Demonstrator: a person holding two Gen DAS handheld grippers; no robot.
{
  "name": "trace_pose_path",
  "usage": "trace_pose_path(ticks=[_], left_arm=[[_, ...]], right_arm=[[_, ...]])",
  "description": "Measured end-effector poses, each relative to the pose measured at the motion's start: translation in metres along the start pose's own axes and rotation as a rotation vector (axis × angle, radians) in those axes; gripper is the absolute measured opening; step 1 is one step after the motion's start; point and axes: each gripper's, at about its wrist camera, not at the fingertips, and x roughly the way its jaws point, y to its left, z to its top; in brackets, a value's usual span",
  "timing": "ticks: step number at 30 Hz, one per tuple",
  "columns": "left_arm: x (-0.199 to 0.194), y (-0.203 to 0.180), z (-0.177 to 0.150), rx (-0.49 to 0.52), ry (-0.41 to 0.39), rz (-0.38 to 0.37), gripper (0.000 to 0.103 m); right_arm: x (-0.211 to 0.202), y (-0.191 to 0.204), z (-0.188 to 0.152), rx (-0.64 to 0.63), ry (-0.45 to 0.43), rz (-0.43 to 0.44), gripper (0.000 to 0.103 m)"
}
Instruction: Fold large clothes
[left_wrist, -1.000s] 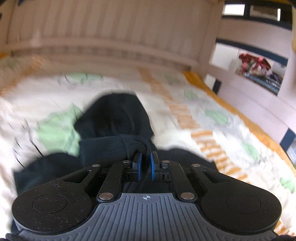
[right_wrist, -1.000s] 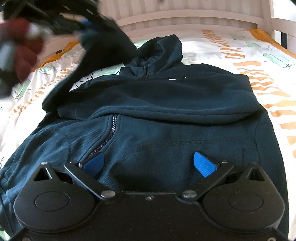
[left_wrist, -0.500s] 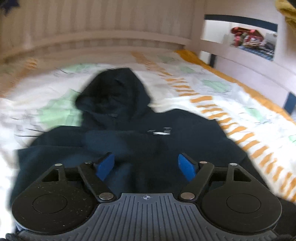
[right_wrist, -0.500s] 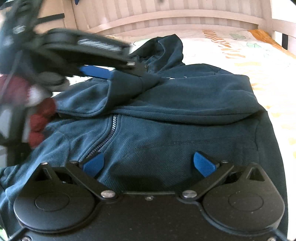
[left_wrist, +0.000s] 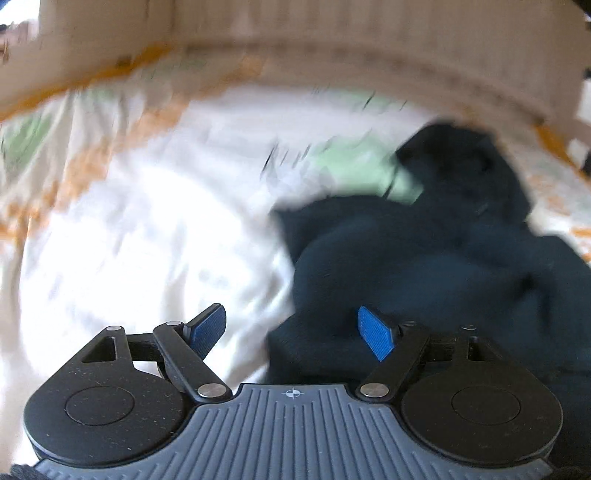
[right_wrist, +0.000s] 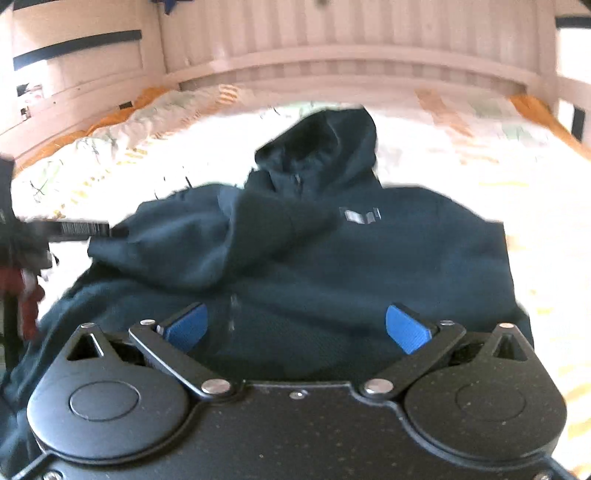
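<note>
Both jaws are wide apart and hold nothing. The left gripper (left_wrist: 291, 332) hangs over the blurry edge of the dark hoodie (right_wrist: 332, 251), which lies ahead of the right gripper (right_wrist: 297, 328) on the bed sheet (left_wrist: 147, 229). One folded sleeve (right_wrist: 207, 236) looks loose, maybe, and a bump could flop it open.

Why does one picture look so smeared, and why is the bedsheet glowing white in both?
Left wrist view: heavy motion blur smears the bedsheet and the dark hoodie, while the left gripper, fixed to the camera, stays sharp. Right wrist view: milder blur, hoodie readable, right gripper crisp. Bright light overexposes the sheet in both; the fisheye bends the headboard.
</note>
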Motion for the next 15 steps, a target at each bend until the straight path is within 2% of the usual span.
trace_pose_path(ticks=[2, 4, 8, 12, 15], left_arm=[[0.004, 0.01, -0.012, -0.048, 0.018, -0.03, 0.081], [0.0, 0.011, -0.019, -0.035, -0.019, -0.038, 0.082], [0.001, 0.01, -0.024, -0.029, -0.04, -0.034, 0.085], [0.002, 0.013, -0.031, -0.033, -0.061, -0.034, 0.086], [0.004, 0.017, -0.031, -0.052, -0.062, -0.05, 0.087]], right_arm=[[0.006, 0.007, 0.014, -0.028, -0.021, -0.001, 0.102], [0.013, 0.015, 0.025, -0.062, -0.036, -0.005, 0.102], [0.039, 0.035, 0.043, -0.132, -0.04, -0.011, 0.102], [0.068, 0.052, 0.045, -0.208, -0.014, -0.039, 0.102], [0.084, 0.047, 0.046, -0.215, 0.004, -0.084, 0.1]])
